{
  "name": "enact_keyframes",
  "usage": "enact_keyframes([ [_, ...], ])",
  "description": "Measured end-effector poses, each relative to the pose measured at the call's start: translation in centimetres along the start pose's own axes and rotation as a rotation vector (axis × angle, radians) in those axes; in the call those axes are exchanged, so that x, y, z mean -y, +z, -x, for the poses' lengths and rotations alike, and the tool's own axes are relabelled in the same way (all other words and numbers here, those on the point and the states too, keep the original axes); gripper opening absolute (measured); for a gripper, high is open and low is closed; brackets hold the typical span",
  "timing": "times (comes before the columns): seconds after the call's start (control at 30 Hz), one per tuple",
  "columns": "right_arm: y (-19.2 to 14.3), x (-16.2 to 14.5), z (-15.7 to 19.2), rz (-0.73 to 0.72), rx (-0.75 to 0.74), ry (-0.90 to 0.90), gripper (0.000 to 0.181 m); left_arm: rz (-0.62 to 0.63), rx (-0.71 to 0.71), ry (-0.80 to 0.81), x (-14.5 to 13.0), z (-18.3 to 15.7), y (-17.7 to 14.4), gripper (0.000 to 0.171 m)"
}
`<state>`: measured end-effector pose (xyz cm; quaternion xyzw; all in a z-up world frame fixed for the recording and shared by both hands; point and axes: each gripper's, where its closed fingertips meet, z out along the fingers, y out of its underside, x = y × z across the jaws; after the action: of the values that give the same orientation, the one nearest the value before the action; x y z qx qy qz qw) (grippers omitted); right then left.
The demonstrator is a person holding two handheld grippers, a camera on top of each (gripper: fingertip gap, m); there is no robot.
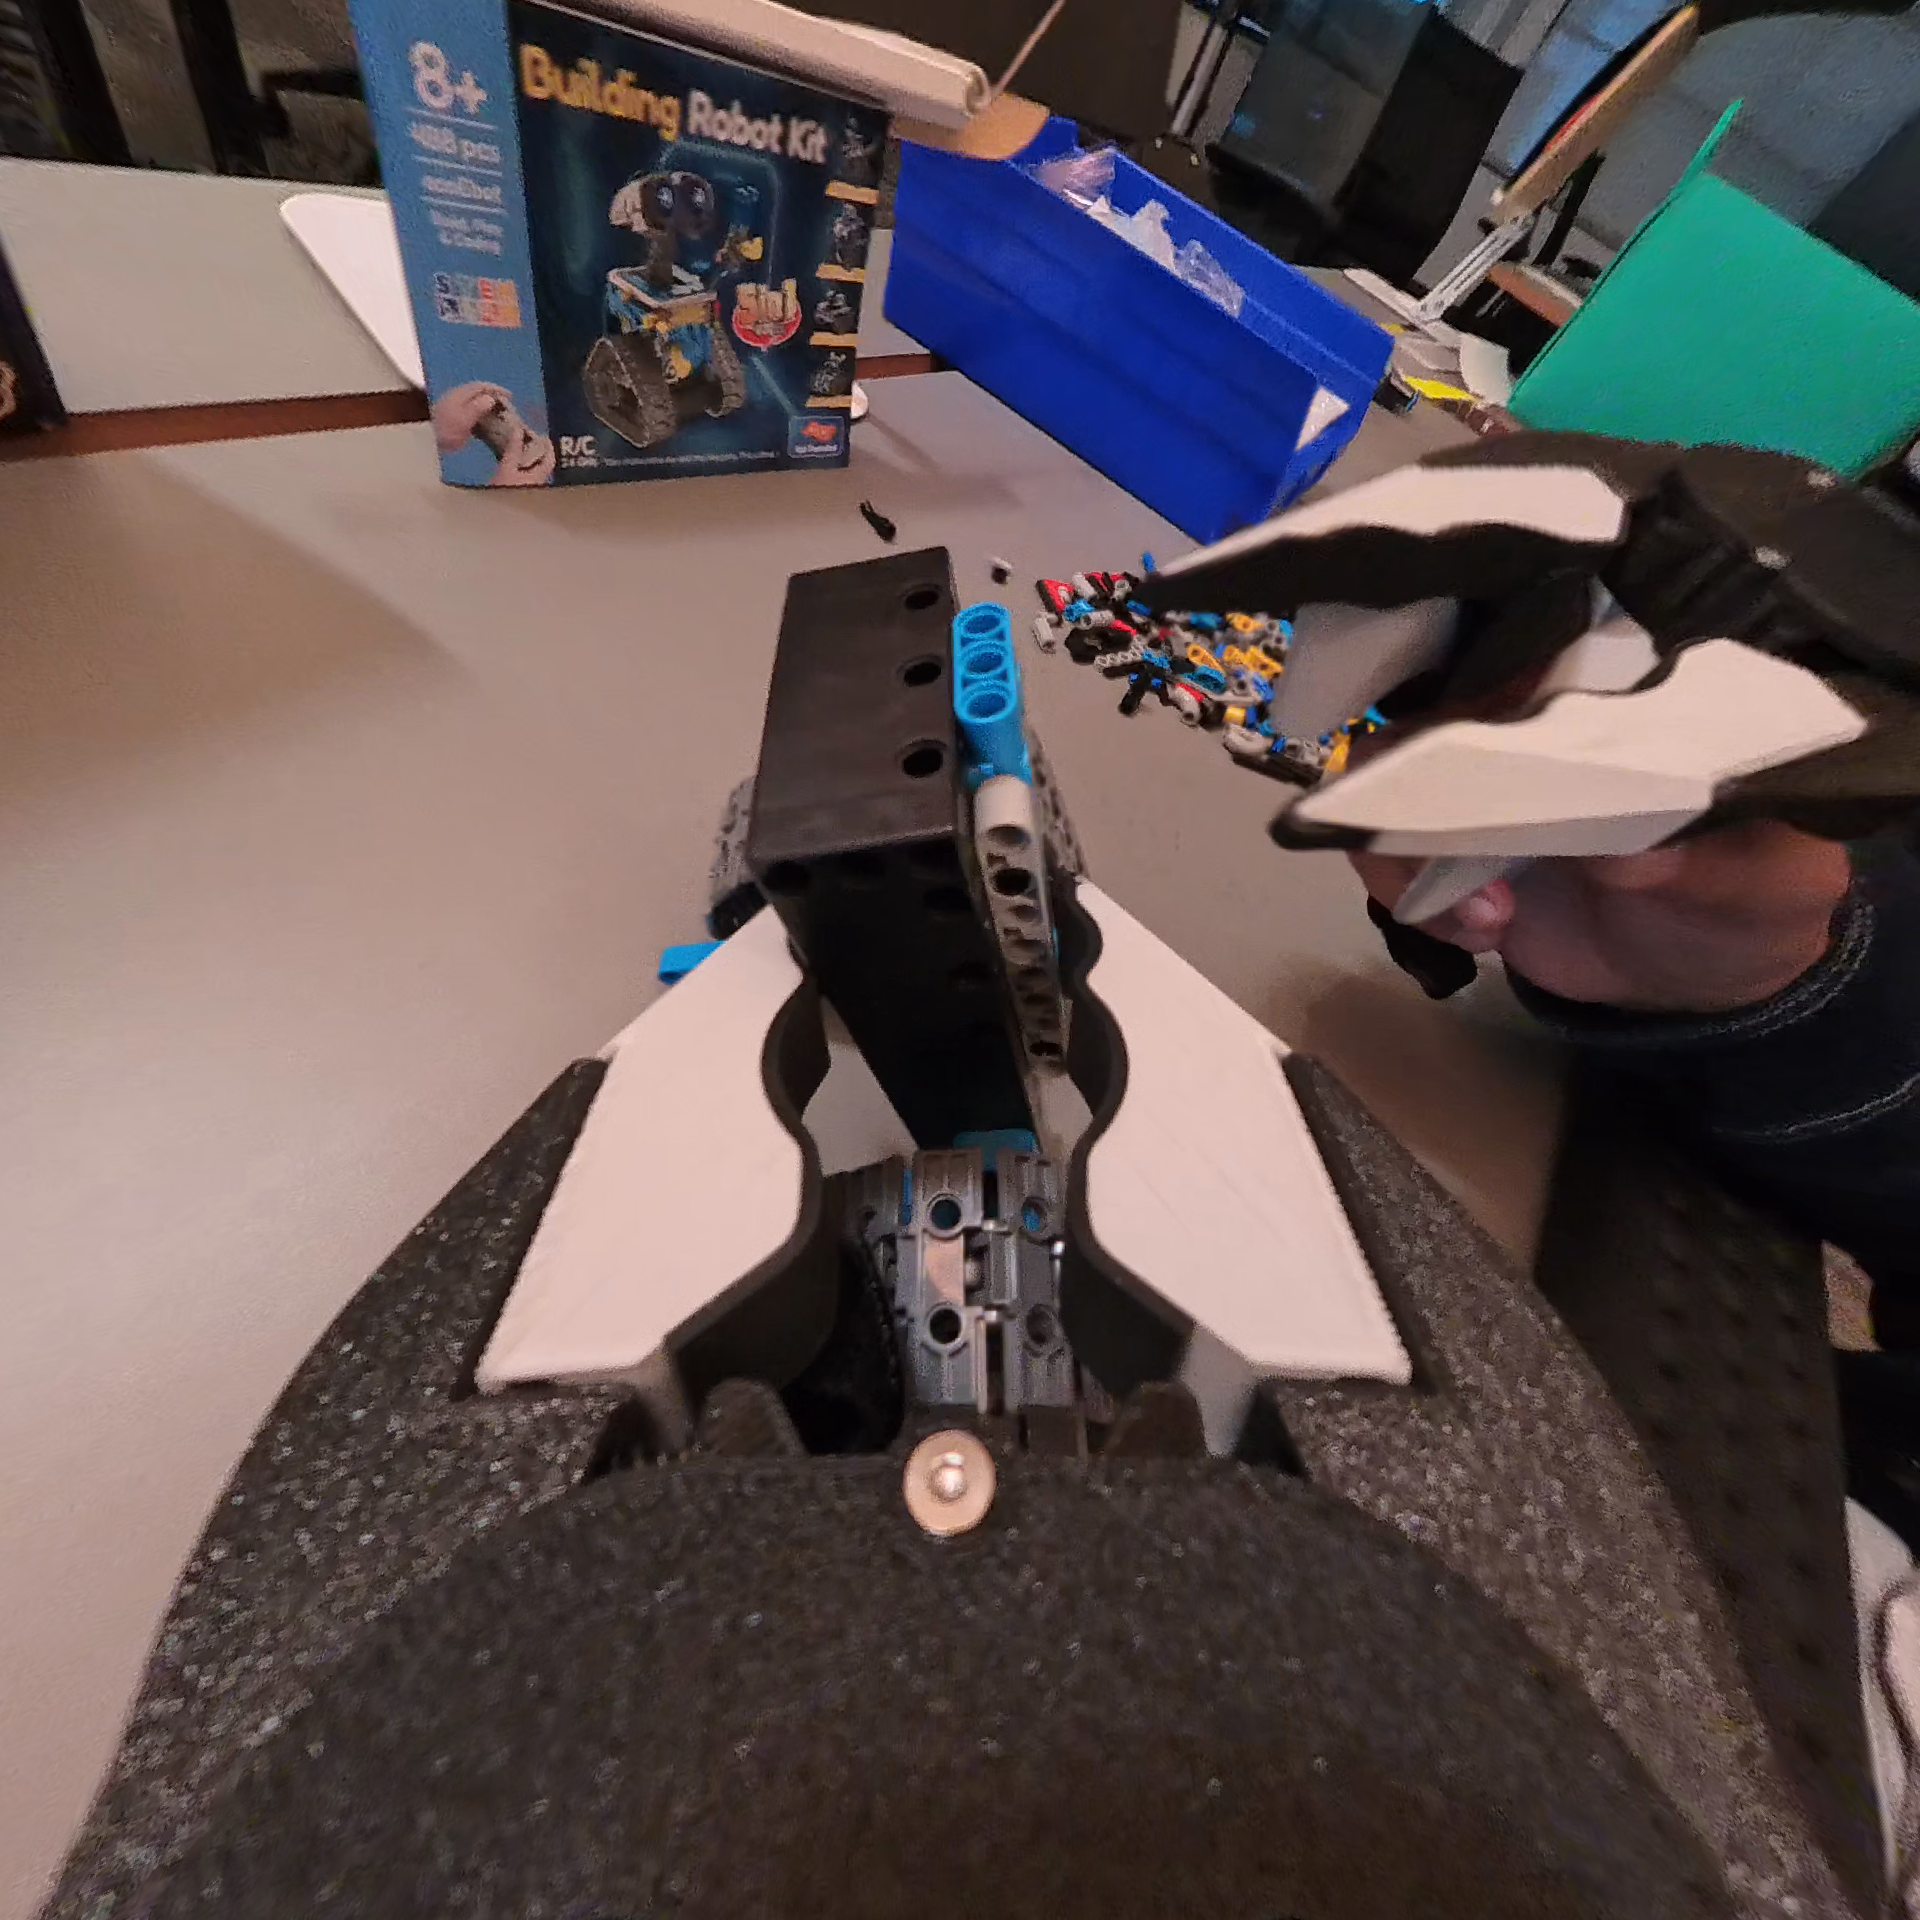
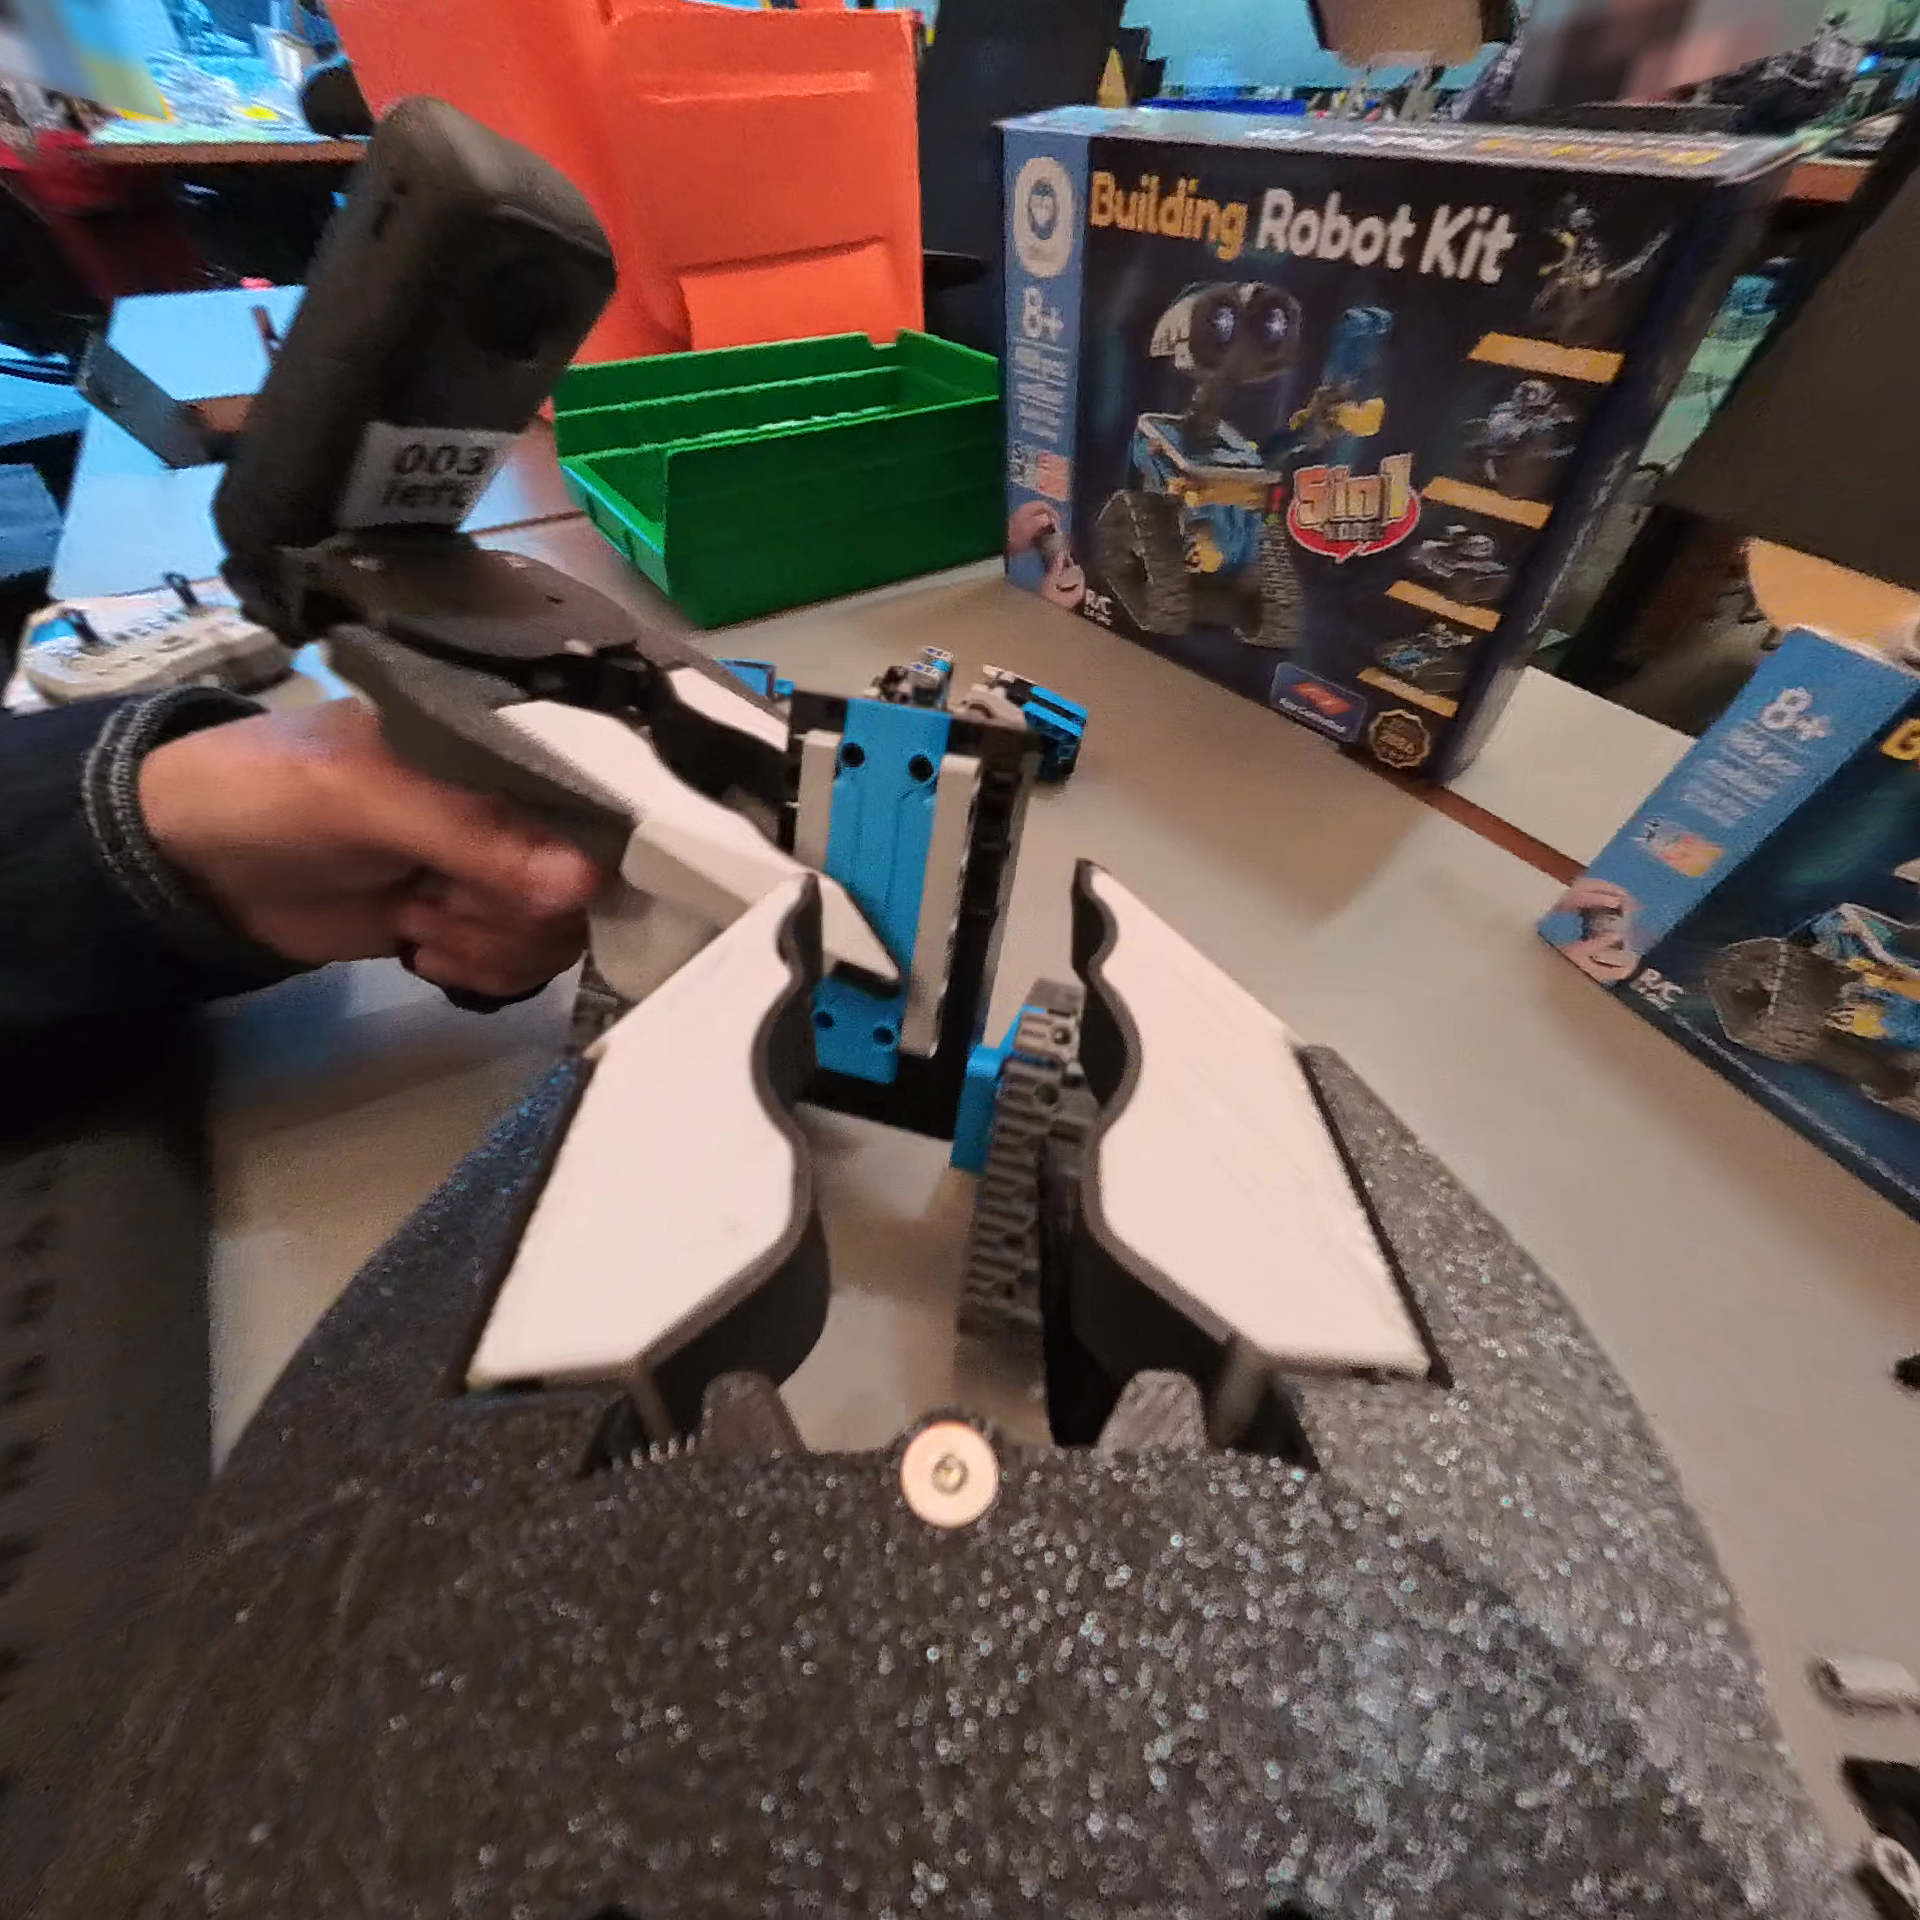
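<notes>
My left gripper (image 1: 935, 925) is shut on a partly built brick robot model (image 1: 862, 727). Its fingers clamp the model's black block with holes, which carries blue and grey beams on its right side. Grey track links lie low between the fingers. The model stands on the grey table (image 1: 312, 727). My right gripper (image 1: 1226, 707) is open and empty, off to the model's right above a pile of small loose parts (image 1: 1174, 655). In the right wrist view the right gripper (image 2: 945, 894) faces the model (image 2: 894, 821), its right finger near the grey track (image 2: 1023, 1143). The left gripper (image 2: 831, 852) grips the model from the left.
A robot kit box (image 1: 644, 270) stands behind the model and also shows in the right wrist view (image 2: 1351, 416). A blue bin (image 1: 1101, 332) holds plastic bags. There is a green bin (image 2: 790, 468), an orange bag (image 2: 727, 156), a second kit box (image 2: 1766, 883) and a remote controller (image 2: 145, 644). About 5 cm separates my left fingertips from my right.
</notes>
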<state>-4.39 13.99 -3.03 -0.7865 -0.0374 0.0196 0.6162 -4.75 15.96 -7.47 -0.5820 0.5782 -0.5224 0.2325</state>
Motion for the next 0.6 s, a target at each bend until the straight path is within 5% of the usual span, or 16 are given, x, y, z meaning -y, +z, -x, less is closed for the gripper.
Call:
enact_keyframes([
  [0.17,0.3,-0.5,0.5,0.015,-0.01,0.052,0.049,-0.184,-0.225,-0.167,2.6,-0.2,-3.4,0.057],
  [0.37,2.1,-1.4,1.9,0.076,-0.126,0.047,0.049,-0.209,-0.193,-0.161,2.9,0.8,-3.6,0.059],
  [0.47,2.8,-1.2,2.0,0.063,-0.188,0.096,0.048,-0.195,-0.227,-0.134,2.9,-0.5,-3.1,0.032],
  [0.6,3.1,-1.0,1.3,0.045,-0.253,0.144,0.039,-0.203,-0.193,-0.123,2.9,-0.3,-3.2,0.031],
])
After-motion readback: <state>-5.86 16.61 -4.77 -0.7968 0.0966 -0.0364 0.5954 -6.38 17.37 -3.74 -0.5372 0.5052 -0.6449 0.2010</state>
